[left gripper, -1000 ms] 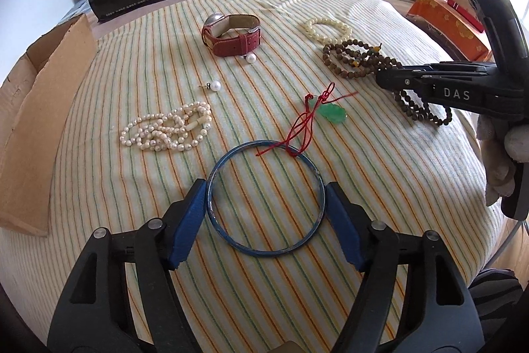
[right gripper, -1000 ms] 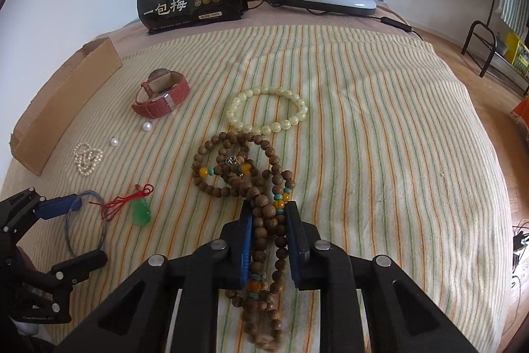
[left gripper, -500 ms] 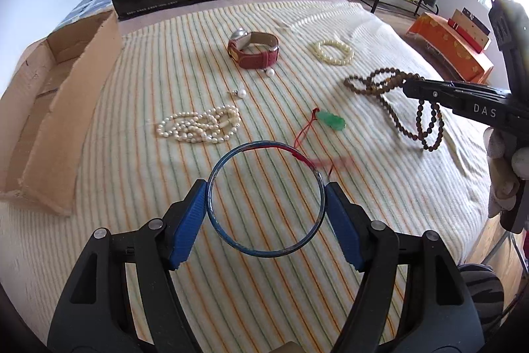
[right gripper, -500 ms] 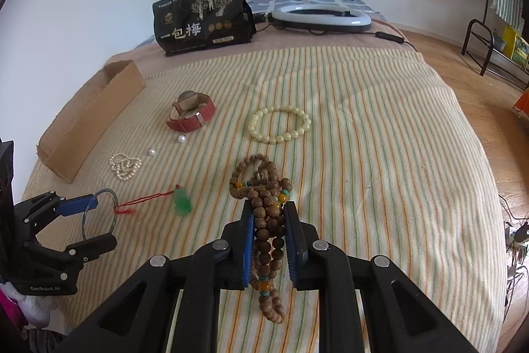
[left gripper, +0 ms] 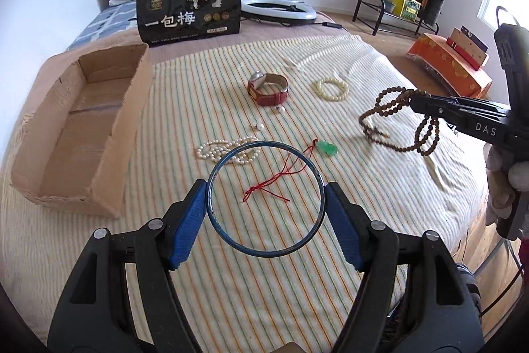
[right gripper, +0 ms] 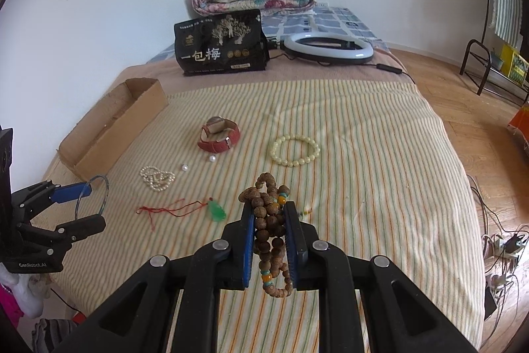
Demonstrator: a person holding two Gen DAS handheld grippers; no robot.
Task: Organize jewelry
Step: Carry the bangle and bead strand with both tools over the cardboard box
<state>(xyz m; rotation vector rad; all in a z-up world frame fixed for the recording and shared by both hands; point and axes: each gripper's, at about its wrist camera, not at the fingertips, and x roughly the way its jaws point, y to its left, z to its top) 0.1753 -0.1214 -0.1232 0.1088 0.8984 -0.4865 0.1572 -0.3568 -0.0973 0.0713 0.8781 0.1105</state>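
1. Jewelry, left wrist view: blue bangle (left gripper: 264, 199) pinched across its width between the pads of the left gripper (left gripper: 264, 214), held clear above the striped blanket (left gripper: 380, 204). Beneath it lie the pearl strand (left gripper: 224, 151), green pendant (left gripper: 326, 148) on a red cord, red watch (left gripper: 268, 90) and cream bracelet (left gripper: 331, 88). Open cardboard box (left gripper: 79, 134) stands at left.
2. Right wrist view: right gripper (right gripper: 269, 239), jaws nearly together, clamps the wooden bead strand (right gripper: 269, 220); its loops hang off the blanket. Two loose pearls (right gripper: 198, 163) sit near the watch.
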